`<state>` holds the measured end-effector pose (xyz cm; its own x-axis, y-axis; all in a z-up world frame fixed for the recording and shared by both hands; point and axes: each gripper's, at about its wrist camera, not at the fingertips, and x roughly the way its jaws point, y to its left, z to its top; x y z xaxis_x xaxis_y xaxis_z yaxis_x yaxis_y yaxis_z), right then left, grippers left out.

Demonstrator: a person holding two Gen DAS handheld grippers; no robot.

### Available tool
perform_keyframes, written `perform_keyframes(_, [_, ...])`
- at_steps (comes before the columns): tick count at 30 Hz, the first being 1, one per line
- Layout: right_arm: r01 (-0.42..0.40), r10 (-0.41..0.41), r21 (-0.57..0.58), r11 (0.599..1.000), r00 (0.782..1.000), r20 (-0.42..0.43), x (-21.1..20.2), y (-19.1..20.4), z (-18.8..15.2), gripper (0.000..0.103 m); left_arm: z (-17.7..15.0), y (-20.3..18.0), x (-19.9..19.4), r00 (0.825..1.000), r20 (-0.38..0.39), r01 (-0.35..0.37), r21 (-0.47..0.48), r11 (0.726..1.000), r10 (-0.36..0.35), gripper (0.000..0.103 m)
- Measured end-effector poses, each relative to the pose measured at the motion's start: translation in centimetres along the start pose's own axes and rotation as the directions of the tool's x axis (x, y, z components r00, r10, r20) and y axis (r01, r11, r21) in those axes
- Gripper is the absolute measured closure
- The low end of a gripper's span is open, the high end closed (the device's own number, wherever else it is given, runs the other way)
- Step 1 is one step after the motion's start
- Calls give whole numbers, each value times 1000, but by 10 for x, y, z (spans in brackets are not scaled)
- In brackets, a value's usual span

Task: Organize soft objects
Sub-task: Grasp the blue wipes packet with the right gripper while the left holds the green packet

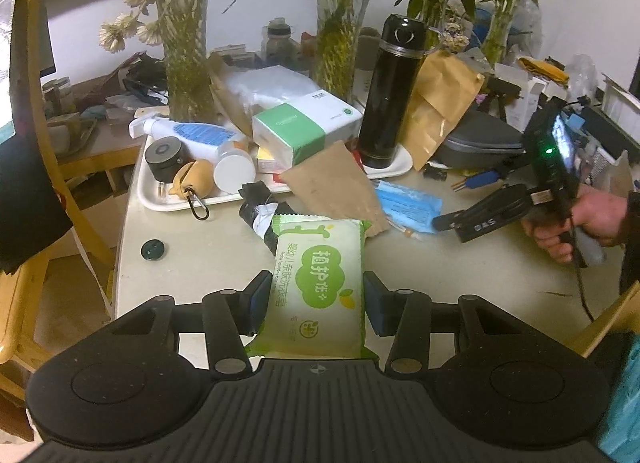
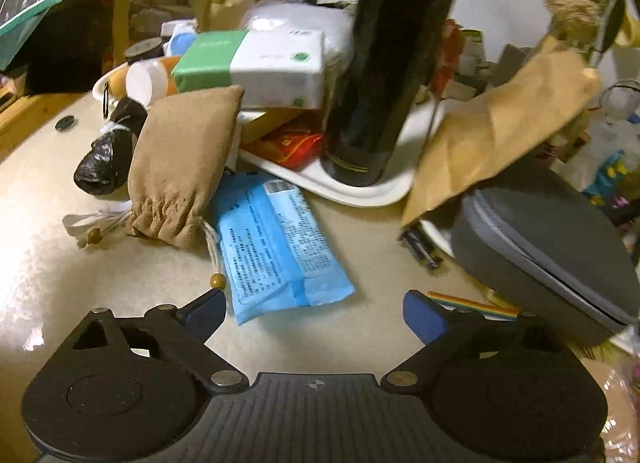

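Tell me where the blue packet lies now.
In the right wrist view the blue packet lies flat on the table, partly under the brown drawstring pouch, before the white tray.

We read these markings:
- green soap packet point(image 1: 318, 283): large white characters "植护"; a smaller vertical line below, too small for us to read reliably.
- blue packet point(image 2: 276, 239): dense fine print, illegible to us.
- tissue pack point(image 2: 256, 65): faint lettering, unreadable.

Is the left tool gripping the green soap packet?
Touching: the left wrist view shows both blue pads pressed against the green soap packet.
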<state>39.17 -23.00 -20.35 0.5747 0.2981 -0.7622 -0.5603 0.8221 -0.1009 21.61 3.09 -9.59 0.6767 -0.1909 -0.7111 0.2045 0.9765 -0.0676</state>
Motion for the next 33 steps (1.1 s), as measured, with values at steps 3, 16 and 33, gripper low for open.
perform_keyframes(3, [-8,8,-18,1000,1000,11,9,5,5,8,2,2,1,1000,-2,-11,-13,1000,11,56])
perform_keyframes(16, [-58,58,4,998,998,20,50,8,16,11,4,6,2,1000,-8,-1,-30,1000,1,56])
perform_keyframes(33, [-17,32,95,995,986,-162,31,-9,9,27,8,4,2,1000,0,-5,-35,999,5,56])
